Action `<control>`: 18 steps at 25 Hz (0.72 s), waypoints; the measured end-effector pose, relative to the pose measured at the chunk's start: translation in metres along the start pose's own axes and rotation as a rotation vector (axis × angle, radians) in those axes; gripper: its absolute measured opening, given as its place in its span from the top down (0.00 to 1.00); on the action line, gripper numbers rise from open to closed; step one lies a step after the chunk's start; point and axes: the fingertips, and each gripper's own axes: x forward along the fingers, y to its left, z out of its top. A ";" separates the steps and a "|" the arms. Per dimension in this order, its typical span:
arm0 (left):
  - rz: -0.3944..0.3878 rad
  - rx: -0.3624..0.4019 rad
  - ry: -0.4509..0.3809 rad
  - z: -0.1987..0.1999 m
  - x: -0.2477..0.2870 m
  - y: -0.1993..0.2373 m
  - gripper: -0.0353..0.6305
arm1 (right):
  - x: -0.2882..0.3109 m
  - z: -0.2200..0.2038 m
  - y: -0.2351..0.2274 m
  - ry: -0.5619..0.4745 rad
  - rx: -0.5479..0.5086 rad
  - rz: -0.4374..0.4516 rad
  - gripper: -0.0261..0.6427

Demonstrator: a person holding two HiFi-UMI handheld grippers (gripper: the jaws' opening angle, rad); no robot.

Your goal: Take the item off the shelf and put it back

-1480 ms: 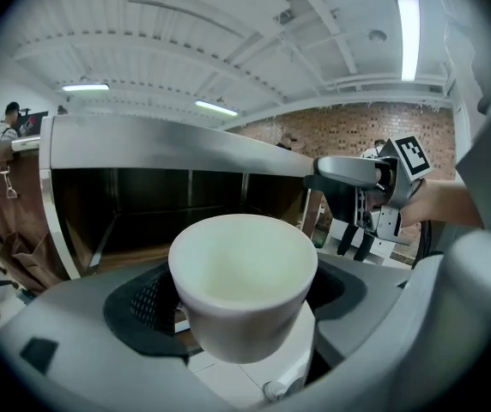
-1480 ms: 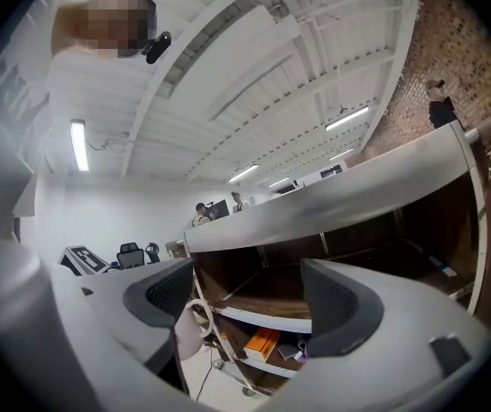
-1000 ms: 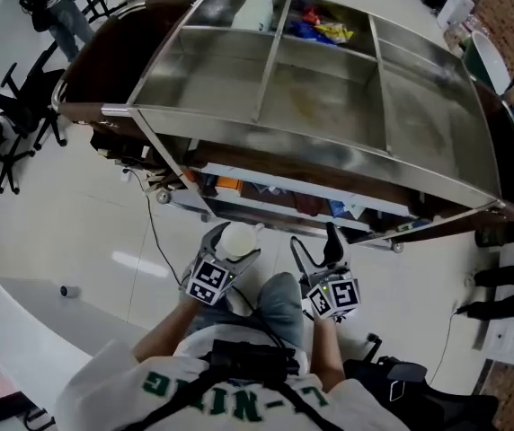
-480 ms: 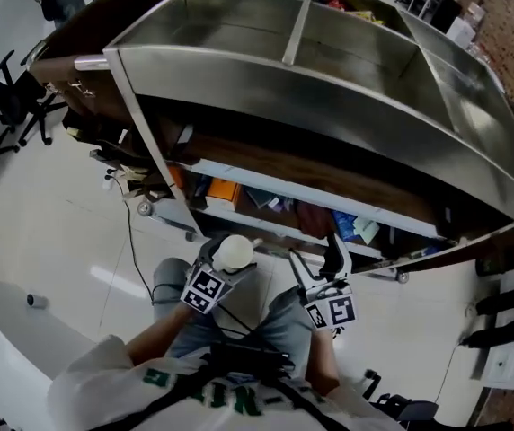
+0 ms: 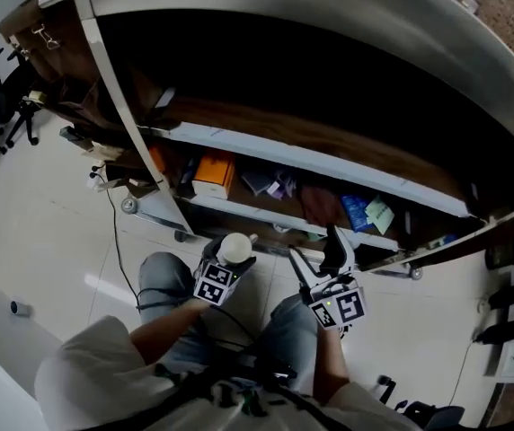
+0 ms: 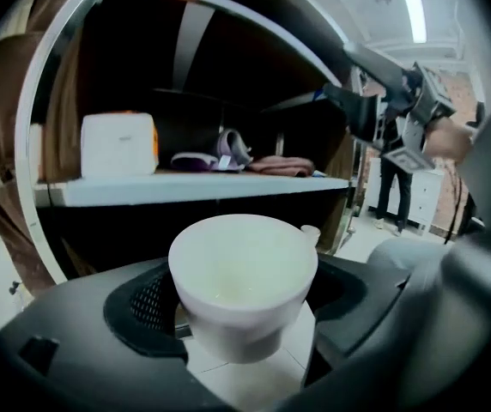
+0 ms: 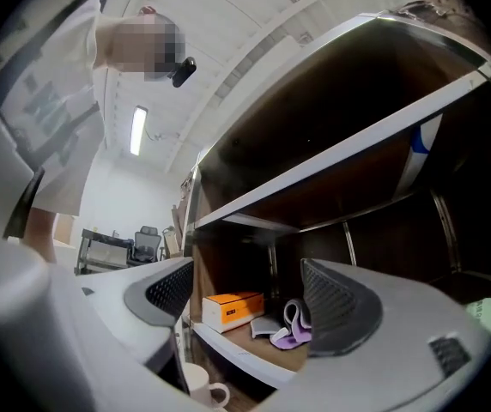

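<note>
A white mug (image 6: 244, 283) sits upright between the jaws of my left gripper (image 6: 241, 303), which is shut on it; the mug's small handle (image 6: 310, 233) points away to the right. In the head view the mug (image 5: 235, 248) is held low in front of the shelf unit's bottom shelf (image 5: 320, 171). My right gripper (image 5: 332, 251) is beside it on the right, open and empty. In the right gripper view its jaws (image 7: 250, 303) frame the lower shelf, and the mug (image 7: 201, 386) shows at the bottom left.
On the low white shelf board (image 6: 185, 187) lie an orange and white box (image 6: 118, 143), a purple and white cloth item (image 6: 220, 151) and a brownish cloth (image 6: 280, 164). A metal upright (image 5: 118, 97) stands at the shelf's left. Another person stands far right (image 6: 400, 187).
The head view has dipped from the shelf's top compartments to its bottom shelf. Both grippers stay close together low in front of me, the mug still held in the left one.
</note>
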 end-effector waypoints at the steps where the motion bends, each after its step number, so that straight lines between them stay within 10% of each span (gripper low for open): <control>1: 0.037 -0.015 0.012 -0.015 0.021 0.009 0.34 | -0.002 -0.002 -0.002 -0.007 -0.010 0.006 0.35; 7: 0.263 -0.196 -0.024 -0.071 0.136 0.087 0.34 | -0.034 -0.034 -0.004 0.012 -0.007 0.033 0.35; 14: 0.268 -0.123 0.016 -0.093 0.210 0.126 0.33 | -0.038 -0.070 0.001 0.051 0.040 0.023 0.35; 18: 0.275 -0.208 0.057 -0.084 0.213 0.129 0.27 | -0.020 -0.066 -0.010 0.057 0.035 -0.004 0.35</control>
